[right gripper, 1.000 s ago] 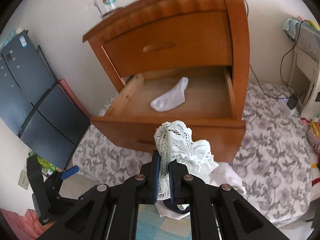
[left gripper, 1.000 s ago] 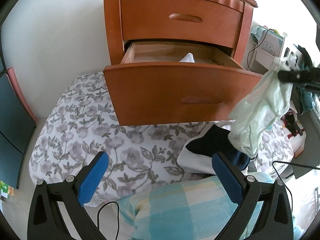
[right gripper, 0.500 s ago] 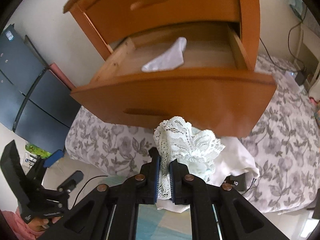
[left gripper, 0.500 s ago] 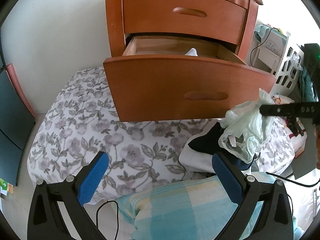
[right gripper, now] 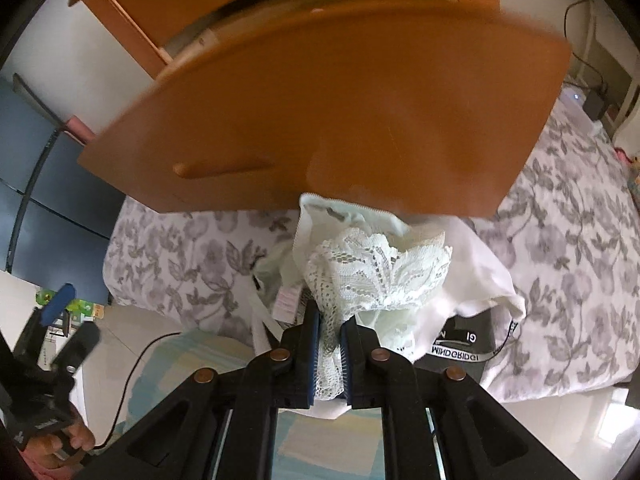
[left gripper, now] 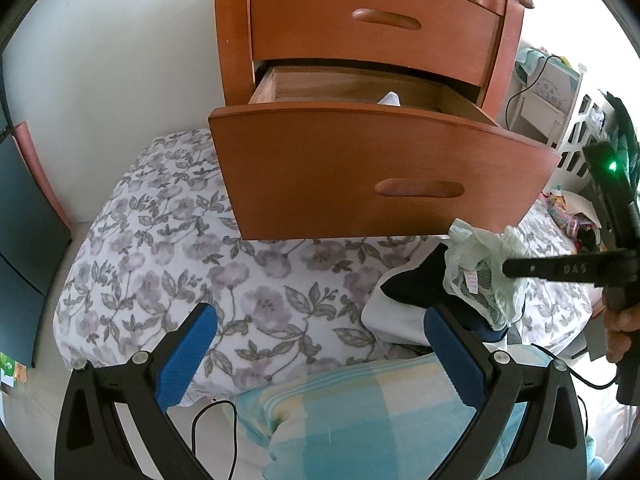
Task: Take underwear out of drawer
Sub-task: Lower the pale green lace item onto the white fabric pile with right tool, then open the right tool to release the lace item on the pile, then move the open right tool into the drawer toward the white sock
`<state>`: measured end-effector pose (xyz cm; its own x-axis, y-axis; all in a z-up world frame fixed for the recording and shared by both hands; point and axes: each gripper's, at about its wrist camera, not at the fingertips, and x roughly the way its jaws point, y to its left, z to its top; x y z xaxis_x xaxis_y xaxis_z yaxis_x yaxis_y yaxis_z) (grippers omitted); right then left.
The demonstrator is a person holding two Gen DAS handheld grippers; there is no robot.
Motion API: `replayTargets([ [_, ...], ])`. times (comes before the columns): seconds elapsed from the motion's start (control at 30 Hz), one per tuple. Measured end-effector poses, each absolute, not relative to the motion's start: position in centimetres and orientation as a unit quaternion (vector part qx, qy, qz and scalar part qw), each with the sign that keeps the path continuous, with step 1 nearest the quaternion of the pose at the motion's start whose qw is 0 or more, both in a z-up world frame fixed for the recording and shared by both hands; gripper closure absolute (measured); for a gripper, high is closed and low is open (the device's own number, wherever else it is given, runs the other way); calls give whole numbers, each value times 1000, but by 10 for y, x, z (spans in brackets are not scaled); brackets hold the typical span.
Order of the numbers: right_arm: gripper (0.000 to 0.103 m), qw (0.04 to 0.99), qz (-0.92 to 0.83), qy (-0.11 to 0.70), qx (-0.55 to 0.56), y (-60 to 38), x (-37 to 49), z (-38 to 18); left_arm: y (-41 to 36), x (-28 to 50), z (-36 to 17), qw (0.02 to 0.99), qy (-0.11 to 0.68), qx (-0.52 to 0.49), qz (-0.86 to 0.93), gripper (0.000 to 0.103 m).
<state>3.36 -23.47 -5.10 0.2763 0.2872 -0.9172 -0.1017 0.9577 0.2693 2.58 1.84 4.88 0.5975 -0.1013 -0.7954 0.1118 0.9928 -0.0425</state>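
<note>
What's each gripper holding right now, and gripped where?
Right gripper is shut on the pale green lace underwear, pinching a bunched lace edge between its pads. Left gripper is open, holding nothing.

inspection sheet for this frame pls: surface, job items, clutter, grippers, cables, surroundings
Surface: floral bedspread, with a checked blue-and-yellow cloth at the near edge.
Job's things: pale lace underwear out of the drawer, low over the pile of clothes; lower drawer open, one white garment left inside.
Clutter: pile of white and dark clothes on the bedspread below the drawer front.
Grippers: right hand-held gripper shut on the lace underwear; left hand-held gripper open, empty.
Cables: black cable by the checked cloth; another cable on the far wall.
Surroundings: wooden nightstand, upper drawer shut; white wall; dark panels at the left edge of the left wrist view.
</note>
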Motion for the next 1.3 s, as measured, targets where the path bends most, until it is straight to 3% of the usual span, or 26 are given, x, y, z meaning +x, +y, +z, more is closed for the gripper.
replayTargets([
  [0.43,89,785,94,608,73,-238,34,-66,18,27,48,893,446,6,-59,0],
  [0.53,77,787,90,606,66,-238,33,-63,18,27,47,893,445,6,-58,0],
  [0.6,65,791,86,603,59,-238,32,-58,19,27,46,893,446,5,-57,0],
  [0.77,47,803,82,588,48,-237,30,-43,20,26,45,892,448,4,-57,0],
  [0.97,30,818,80,569,31,-234,28,-27,21,26,45,892,449,3,-57,0],
  [1.3,11,837,84,541,16,-228,26,-15,21,26,44,891,451,0,-54,0],
])
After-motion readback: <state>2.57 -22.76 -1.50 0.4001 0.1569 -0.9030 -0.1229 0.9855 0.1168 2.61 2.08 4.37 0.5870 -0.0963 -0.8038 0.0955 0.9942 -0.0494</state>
